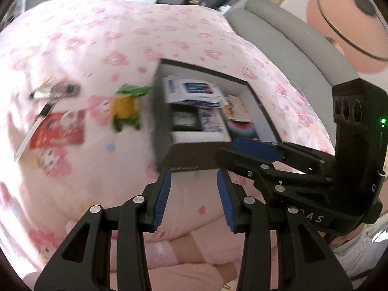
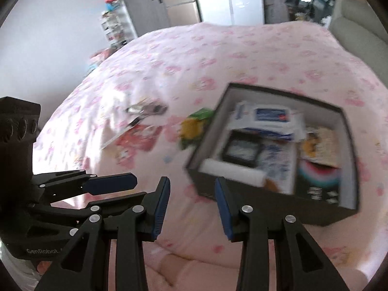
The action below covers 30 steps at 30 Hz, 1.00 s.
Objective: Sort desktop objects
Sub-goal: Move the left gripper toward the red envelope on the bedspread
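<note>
A dark open box (image 1: pixel 167 152) (image 2: pixel 349 131) lies on a pink patterned bed and holds several items, among them a blue-and-white packet (image 1: pixel 194 92) (image 2: pixel 269 117). A yellow-and-green plush toy (image 1: pixel 126 106) (image 2: pixel 194 126) lies just left of the box. A red card (image 1: pixel 58 131) (image 2: pixel 138 137) and a small dark blurred item (image 1: pixel 58 91) (image 2: pixel 148 109) lie further left. My left gripper (image 1: pixel 194 174) is open and empty, just short of the box's near wall. My right gripper (image 2: pixel 191 181) is open and empty, near the box's near-left corner.
The pink bedspread (image 1: pixel 97 36) (image 2: pixel 218 55) covers most of both views. A grey padded headboard (image 1: pixel 291 46) (image 2: pixel 359 31) runs along the right. The other gripper shows in each view, at right in the left wrist view (image 1: pixel 257 149) and at left in the right wrist view (image 2: pixel 109 183).
</note>
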{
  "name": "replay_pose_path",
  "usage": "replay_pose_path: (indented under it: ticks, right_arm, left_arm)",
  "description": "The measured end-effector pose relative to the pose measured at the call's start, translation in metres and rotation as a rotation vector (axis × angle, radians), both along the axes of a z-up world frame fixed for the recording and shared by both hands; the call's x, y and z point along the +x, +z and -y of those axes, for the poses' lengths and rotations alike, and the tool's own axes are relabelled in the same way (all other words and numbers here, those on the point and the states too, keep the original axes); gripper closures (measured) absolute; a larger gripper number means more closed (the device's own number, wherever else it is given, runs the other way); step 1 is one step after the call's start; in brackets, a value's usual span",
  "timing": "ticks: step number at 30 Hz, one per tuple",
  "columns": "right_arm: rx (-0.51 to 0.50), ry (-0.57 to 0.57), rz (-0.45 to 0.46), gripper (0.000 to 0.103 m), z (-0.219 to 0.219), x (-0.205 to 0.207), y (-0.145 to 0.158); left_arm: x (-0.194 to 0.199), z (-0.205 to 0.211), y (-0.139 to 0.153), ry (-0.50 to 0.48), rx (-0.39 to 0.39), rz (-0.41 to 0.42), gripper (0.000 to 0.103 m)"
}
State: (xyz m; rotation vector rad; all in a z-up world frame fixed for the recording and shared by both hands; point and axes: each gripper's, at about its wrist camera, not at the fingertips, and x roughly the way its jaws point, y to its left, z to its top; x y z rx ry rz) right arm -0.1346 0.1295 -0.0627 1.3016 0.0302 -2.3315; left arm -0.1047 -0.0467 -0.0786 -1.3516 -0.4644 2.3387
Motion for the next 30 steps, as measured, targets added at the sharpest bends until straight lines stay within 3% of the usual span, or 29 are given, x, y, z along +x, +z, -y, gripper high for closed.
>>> replay_pose_path:
  ticks: [4,8,13,16,20,23,24,26,30]
  right_arm:
    - [-0.011,0.046,0.022,0.069,0.041,-0.01,-0.01]
    - [-0.022,0.049,0.038,0.069,0.075,-0.028,-0.022]
    - [-0.015,0.026,0.15,0.069,0.11,-0.058,-0.064]
    - [0.015,0.021,0.196,0.069,0.124,-0.069,-0.091]
    - [0.034,0.017,0.25,0.069,0.137,-0.086,-0.12]
    - [0.014,-0.01,0.282,0.069,0.145,-0.102,-0.138]
    - [0.004,-0.024,0.284,0.069,0.148,-0.107,-0.142]
    - [-0.018,-0.057,0.292,0.068,0.154,-0.118,-0.151]
    - [-0.065,-0.094,0.331,0.065,0.166,-0.137,-0.171]
  left_arm:
    - [-0.005,0.042,-0.014,0.121,0.021,0.039,0.064]
    - [-0.034,0.086,-0.036,0.322,0.039,0.114,0.064]
    - [-0.075,0.131,-0.077,0.528,0.058,0.241,0.064]
    - [-0.079,0.155,-0.104,0.617,0.063,0.286,0.064]
    - [-0.073,0.184,-0.138,0.716,0.189,0.371,0.064]
    - [-0.064,0.198,-0.146,0.792,0.282,0.364,0.064]
    - [-0.063,0.199,-0.145,0.812,0.28,0.355,0.063]
    - [-0.06,0.197,-0.145,0.841,0.255,0.342,0.051]
    - [-0.064,0.191,-0.159,0.794,0.289,0.386,0.051]
